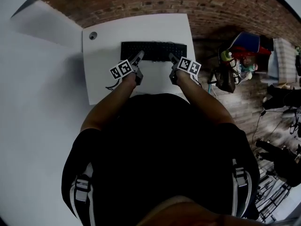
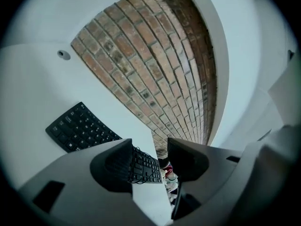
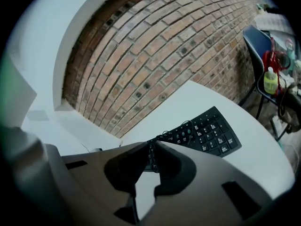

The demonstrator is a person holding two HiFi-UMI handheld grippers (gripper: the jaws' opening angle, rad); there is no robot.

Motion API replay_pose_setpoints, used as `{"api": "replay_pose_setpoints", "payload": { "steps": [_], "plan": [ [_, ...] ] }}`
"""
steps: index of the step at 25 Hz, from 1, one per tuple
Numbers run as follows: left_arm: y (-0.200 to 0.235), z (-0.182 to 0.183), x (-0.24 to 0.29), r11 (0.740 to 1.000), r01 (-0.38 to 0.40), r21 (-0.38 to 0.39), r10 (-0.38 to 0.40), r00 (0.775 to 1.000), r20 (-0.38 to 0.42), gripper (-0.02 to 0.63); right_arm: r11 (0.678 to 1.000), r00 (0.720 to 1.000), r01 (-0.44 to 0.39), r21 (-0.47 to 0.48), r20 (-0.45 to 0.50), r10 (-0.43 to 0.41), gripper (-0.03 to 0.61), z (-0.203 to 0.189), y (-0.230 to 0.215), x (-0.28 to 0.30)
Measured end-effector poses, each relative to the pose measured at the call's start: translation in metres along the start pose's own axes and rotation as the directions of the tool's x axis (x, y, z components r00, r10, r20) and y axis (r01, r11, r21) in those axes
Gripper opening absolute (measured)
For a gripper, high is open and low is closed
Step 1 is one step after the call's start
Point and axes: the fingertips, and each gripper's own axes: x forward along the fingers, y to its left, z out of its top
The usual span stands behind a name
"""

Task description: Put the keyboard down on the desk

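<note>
- My left forearm reaches up-frame; left claw [image 1: 139,55] sits at the keyboard's [image 1: 154,51] lower left corner, tips tilted slightly down.
- Right forearm mirrors it, right claw [image 1: 172,58] at the lower right corner.
- Left claw wide apart, nothing between the jaws.
- Right claw narrow, jaws nearly together, empty.
- Keyboard flat on white desk [image 1: 103,79], upper centre, near the brick wall [image 1: 141,1].

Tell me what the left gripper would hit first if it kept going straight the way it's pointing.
Most likely the keyboard on the desk, just ahead; depth is unclear.
</note>
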Motion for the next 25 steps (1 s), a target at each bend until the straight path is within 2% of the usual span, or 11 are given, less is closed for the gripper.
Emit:
{"api": "replay_pose_setpoints", "payload": {
  "steps": [4, 9, 15, 19, 22, 25],
  "plan": [
    [-0.014, 0.008, -0.008, 0.998, -0.007, 0.065, 0.004, 0.999, 0.036, 0.193, 0.994, 1.000, -0.028, -0.104, -0.004, 0.028, 0.051, 0.006, 0.019, -0.007],
    [-0.033, 0.017, -0.014, 0.992, 0.026, 0.125, -0.035, 0.997, 0.067, 0.159, 0.980, 0.999, -0.029, -0.198, 0.018, 0.033, 0.041, 0.015, 0.031, -0.015],
    [-0.064, 0.028, -0.019, 0.963, 0.057, 0.264, -0.083, 0.993, 0.088, 0.114, 0.958, 0.998, -0.018, -0.287, 0.046, 0.033, 0.037, 0.026, 0.041, -0.028],
    [-0.090, 0.039, -0.021, 0.915, 0.069, 0.398, -0.121, 0.987, 0.106, 0.088, 0.927, 0.994, -0.005, -0.376, 0.099, 0.045, 0.037, 0.045, 0.050, -0.036],
    [-0.115, 0.038, -0.022, 0.847, 0.084, 0.525, -0.151, 0.985, 0.086, 0.070, 0.877, 0.987, 0.001, -0.481, 0.140, 0.075, 0.037, 0.062, 0.065, -0.045],
    [-0.136, 0.031, -0.024, 0.785, 0.108, 0.609, -0.178, 0.983, 0.054, 0.055, 0.811, 0.981, 0.019, -0.584, 0.168, 0.098, 0.037, 0.072, 0.081, -0.055]
  ]
}}
